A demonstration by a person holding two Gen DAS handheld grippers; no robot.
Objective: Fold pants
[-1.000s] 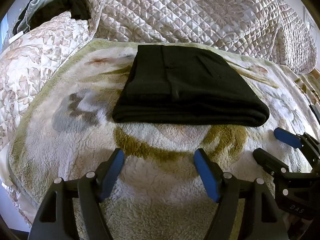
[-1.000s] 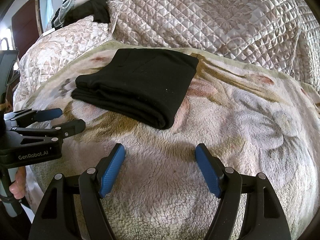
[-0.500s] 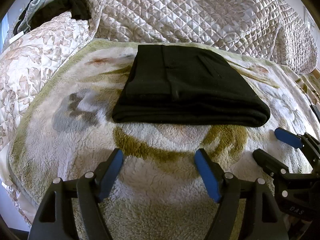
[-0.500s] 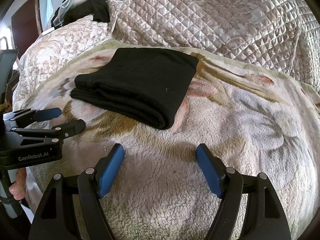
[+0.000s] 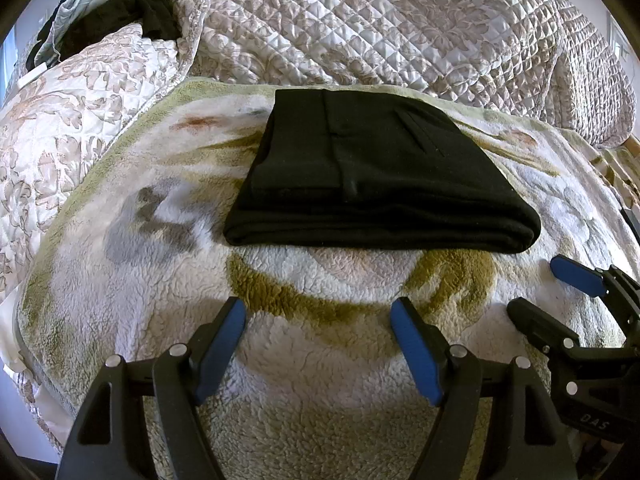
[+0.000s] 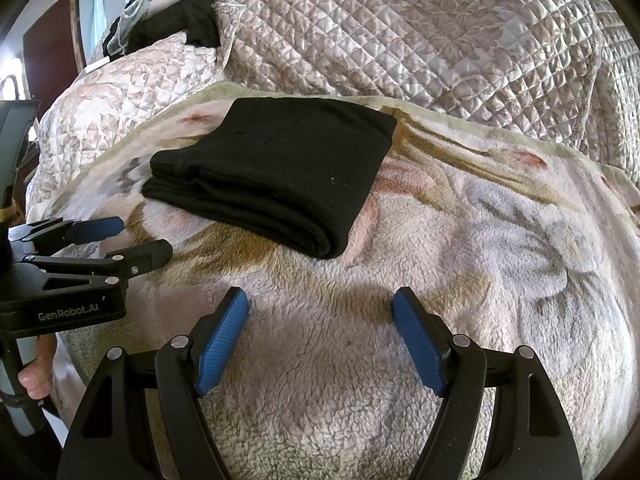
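Left gripper (image 5: 318, 316) spread wide, nothing between blue pads, over fleece blanket (image 5: 320, 380). Right gripper (image 6: 320, 308) likewise spread, empty, just beside left one. Beyond both, apart from fingertips, lay black pants (image 5: 376, 176), folded into thick neat rectangle, rounded fold edge nearest, seam and pocket line on top. Farther back, quilted bedspread (image 5: 380, 24); dark clothes (image 5: 120, 12) heaped at far left.

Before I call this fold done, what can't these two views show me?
- Folded black pants: underside and inner layers, hidden by the top layer in both views.
- Dark clothes heap behind the quilted cover: too small and partly hidden to identify.
- Right gripper: cut by the left view's edge.
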